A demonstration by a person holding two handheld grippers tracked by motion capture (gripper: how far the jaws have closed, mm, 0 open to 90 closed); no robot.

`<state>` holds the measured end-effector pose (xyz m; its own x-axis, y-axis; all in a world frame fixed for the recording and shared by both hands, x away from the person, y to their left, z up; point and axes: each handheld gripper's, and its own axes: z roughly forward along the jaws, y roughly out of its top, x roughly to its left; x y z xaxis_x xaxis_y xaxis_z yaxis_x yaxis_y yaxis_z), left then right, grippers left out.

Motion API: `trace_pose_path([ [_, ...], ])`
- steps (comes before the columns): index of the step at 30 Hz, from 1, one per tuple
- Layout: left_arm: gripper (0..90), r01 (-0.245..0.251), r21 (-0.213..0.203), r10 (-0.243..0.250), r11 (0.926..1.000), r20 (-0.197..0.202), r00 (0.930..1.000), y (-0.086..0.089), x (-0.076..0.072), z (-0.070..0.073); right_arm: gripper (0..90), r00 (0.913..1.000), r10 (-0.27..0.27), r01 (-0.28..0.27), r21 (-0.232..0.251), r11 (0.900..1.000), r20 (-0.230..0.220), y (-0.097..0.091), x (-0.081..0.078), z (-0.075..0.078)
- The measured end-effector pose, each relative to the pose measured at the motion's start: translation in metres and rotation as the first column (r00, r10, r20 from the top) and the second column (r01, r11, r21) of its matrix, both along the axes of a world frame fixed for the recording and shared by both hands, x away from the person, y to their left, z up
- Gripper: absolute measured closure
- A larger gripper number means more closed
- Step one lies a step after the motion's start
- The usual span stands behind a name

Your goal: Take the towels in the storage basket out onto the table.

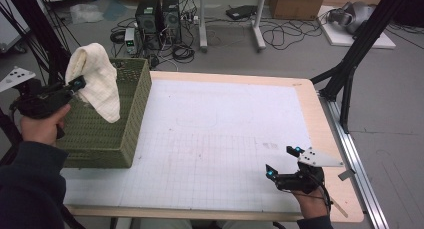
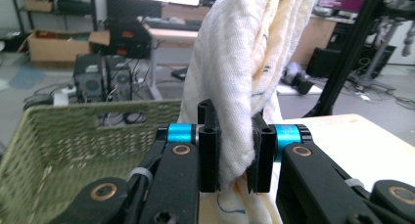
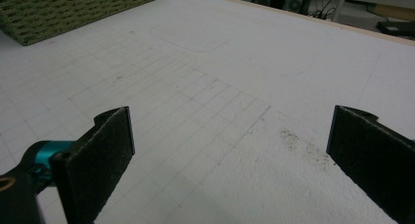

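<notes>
My left tongs [image 1: 79,82] are clamped on a cream cloth [image 1: 95,79], held up in the air over the green woven basket [image 1: 107,134] at the left edge of the surface [image 1: 225,134]. In the left gripper view the pads pinch a bunched fold of the cloth [image 2: 235,87]; fabric rises above the jaws and a bit hangs out below them, with thin blue thread lines on it. The cloth droops down in front of the basket's near-left wall in the high view, its lower tip level with the rim area, not lying inside. The basket [image 2: 73,136] sits below and left of the jaws in the left gripper view, its interior looking bare as far as visible. My right tongs [image 1: 282,161] are apart, nothing between the pads, hovering low near the near-right corner of the surface. The right gripper view has the two black pads wide apart over the white gridded mat [image 3: 210,87], with a small dark smudge [image 3: 303,145] on the mat close to the right pad and the basket's corner [image 3: 58,9] far off at the top left. The right hand [image 1: 310,196] grips its handle at the near edge.
</notes>
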<state>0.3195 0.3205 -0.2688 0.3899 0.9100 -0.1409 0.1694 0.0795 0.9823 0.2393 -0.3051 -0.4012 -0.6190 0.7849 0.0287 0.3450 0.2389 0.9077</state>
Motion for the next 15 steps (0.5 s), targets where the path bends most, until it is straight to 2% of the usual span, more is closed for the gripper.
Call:
trace_pose_path([
  [2,78.6,0.037,0.001,-0.038,0.9993,0.027,0.9989,-0.013,-0.003,0.004,2.9,1.0000,0.000,0.000,-0.005,1.0000,0.002,0.000,0.000,0.000],
  [3,78.6,0.037,0.001,-0.038,0.9993,0.027,0.9989,-0.013,-0.003,0.004,2.9,1.0000,0.000,0.000,-0.005,1.0000,0.002,0.000,0.000,0.000],
  [4,78.6,0.068,0.002,-0.068,0.9977,0.043,0.9968,-0.025,-0.005,0.006,2.8,1.0000,-0.004,0.004,-0.005,1.0000,-0.001,0.000,0.000,0.000],
  [5,78.6,0.068,0.002,-0.068,0.9977,0.043,0.9968,-0.025,-0.005,0.006,2.9,1.0000,-0.005,0.005,-0.003,1.0000,-0.001,0.000,0.000,0.000],
  [7,78.6,0.099,0.003,-0.099,0.9951,0.059,0.9934,-0.037,-0.007,0.008,2.9,1.0000,-0.005,0.005,-0.003,1.0000,0.002,-0.001,0.000,0.000],
  [15,78.6,0.217,0.018,-0.218,0.9760,0.075,0.9731,-0.089,-0.012,0.004,2.9,1.0000,0.000,0.000,-0.005,1.0000,0.002,0.000,0.000,0.000],
])
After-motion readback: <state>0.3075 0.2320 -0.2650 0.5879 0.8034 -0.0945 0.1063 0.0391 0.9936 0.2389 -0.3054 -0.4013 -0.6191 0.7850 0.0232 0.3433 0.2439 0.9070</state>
